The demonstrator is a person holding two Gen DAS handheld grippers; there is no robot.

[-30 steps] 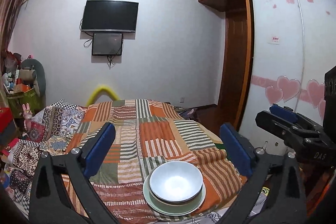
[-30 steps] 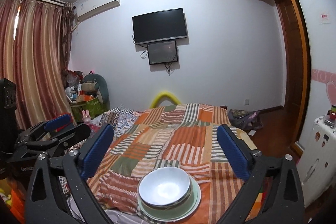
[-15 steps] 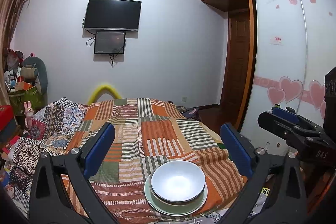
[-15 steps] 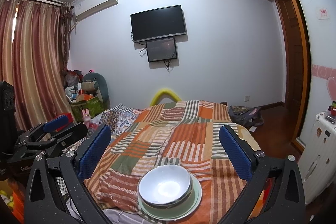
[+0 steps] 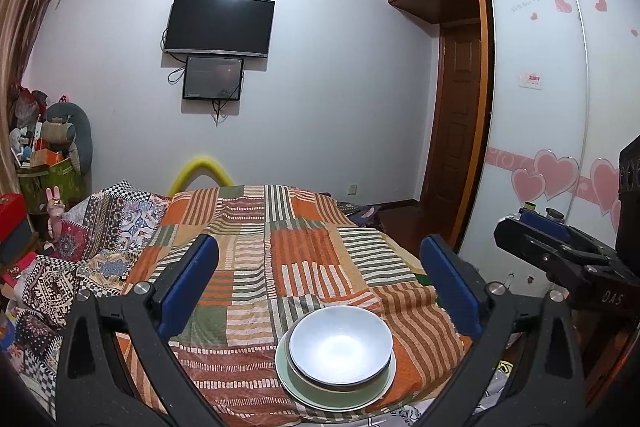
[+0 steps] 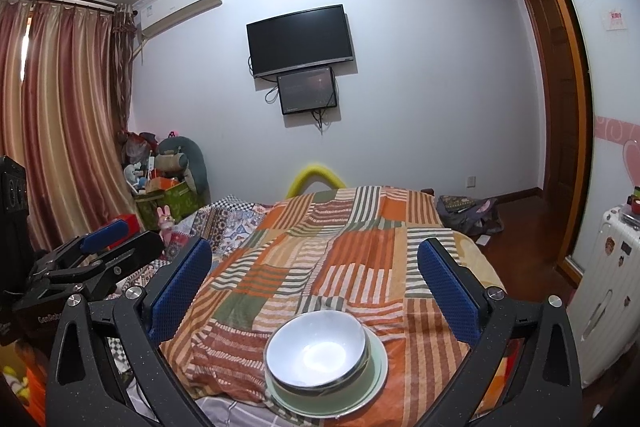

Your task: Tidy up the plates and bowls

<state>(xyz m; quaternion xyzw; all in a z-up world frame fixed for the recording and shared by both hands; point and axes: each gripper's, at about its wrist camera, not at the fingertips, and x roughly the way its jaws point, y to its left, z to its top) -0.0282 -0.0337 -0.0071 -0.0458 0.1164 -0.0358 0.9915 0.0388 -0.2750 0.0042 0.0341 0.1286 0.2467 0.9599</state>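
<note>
A white bowl [image 5: 340,345] sits nested on a pale green plate [image 5: 298,389] at the near edge of a bed with a striped patchwork cover [image 5: 280,259]. The bowl [image 6: 316,351] and plate [image 6: 374,381] also show in the right wrist view. My left gripper [image 5: 318,285] is open and empty, held above and behind the stack. My right gripper [image 6: 314,285] is open and empty too, at a similar height above the stack. Each gripper shows at the edge of the other's view.
The bed fills the middle of the room. A patterned blanket [image 5: 80,247] lies on its left side. Clutter and a stuffed toy [image 6: 168,171] stand by the curtain. A white suitcase [image 6: 608,287] and the wardrobe [image 5: 560,107] are on the right.
Both grippers have risen and drawn back a little from the stack, so the bowl and plate sit slightly lower in both views. Nothing was grasped or released.
</note>
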